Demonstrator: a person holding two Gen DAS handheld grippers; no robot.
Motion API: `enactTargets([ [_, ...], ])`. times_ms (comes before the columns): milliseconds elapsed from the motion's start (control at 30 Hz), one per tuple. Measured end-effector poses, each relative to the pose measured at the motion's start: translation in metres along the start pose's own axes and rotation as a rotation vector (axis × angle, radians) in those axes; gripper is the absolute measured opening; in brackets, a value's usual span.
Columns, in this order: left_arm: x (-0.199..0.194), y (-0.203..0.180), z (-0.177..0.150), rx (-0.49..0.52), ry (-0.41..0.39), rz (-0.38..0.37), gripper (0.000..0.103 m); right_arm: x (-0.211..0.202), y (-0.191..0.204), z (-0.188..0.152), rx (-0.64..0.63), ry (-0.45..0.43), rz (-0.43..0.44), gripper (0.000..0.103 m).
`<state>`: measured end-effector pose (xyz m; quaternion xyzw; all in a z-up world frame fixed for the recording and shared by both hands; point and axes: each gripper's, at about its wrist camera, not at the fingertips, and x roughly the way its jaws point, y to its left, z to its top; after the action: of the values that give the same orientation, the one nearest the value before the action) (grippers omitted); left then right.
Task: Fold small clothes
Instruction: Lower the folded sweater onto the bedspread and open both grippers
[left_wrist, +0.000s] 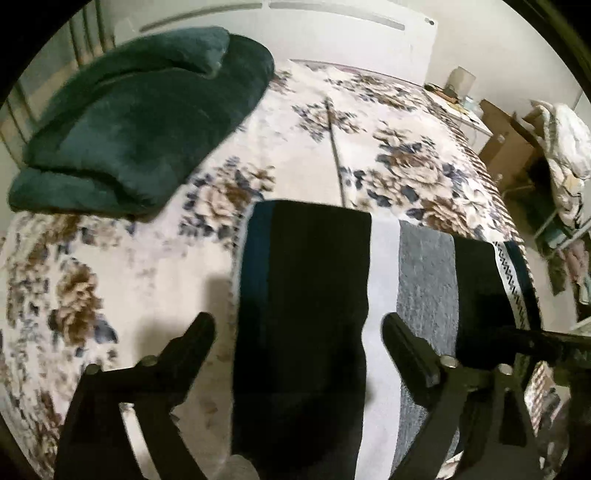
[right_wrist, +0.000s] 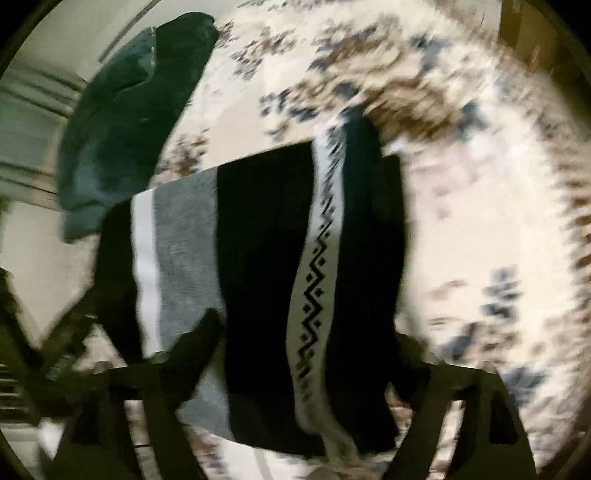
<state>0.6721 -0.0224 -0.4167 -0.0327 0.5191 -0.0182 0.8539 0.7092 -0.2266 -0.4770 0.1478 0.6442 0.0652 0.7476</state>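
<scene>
A small striped garment (left_wrist: 306, 314), black with white, grey and zigzag-patterned bands, lies on the floral bedspread (left_wrist: 110, 258). My left gripper (left_wrist: 295, 328) is open, its fingers (left_wrist: 195, 332) spread either side of the garment's black and white part, just above it. In the blurred right wrist view the same garment (right_wrist: 258, 295) fills the middle. My right gripper (right_wrist: 310, 343) is open, its fingers astride the black and zigzag bands. The right gripper also shows in the left wrist view at the right edge (left_wrist: 535, 339).
A folded dark green blanket (left_wrist: 140, 122) lies on the bed at the far left, also in the right wrist view (right_wrist: 122, 122). A white headboard (left_wrist: 332, 26) stands behind. Cardboard boxes (left_wrist: 506, 140) and a heap of bedding (left_wrist: 565, 155) stand beside the bed at right.
</scene>
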Motion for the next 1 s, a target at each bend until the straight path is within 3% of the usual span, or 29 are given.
enactTargets([
  [133, -0.023, -0.009, -0.011, 0.008, -0.038, 0.048, 0.102, -0.043, -0.011, -0.033, -0.065, -0.101, -0.234, 0.103],
  [233, -0.04, -0.017, -0.023, 0.008, -0.056, 0.076, 0.102, -0.057, -0.007, -0.058, -0.06, -0.153, -0.305, 0.103],
  [433, -0.08, -0.035, -0.049, 0.028, -0.07, 0.136, 0.103, -0.107, -0.015, -0.115, -0.063, -0.229, -0.349, 0.103],
  [567, -0.119, -0.045, -0.063, 0.04, -0.088, 0.146, 0.103, -0.162, -0.008, -0.151, -0.068, -0.307, -0.372, 0.103],
  [1000, -0.305, -0.078, -0.115, 0.07, -0.233, 0.112, 0.103, -0.347, 0.029, -0.281, -0.094, -0.517, -0.39, 0.103],
])
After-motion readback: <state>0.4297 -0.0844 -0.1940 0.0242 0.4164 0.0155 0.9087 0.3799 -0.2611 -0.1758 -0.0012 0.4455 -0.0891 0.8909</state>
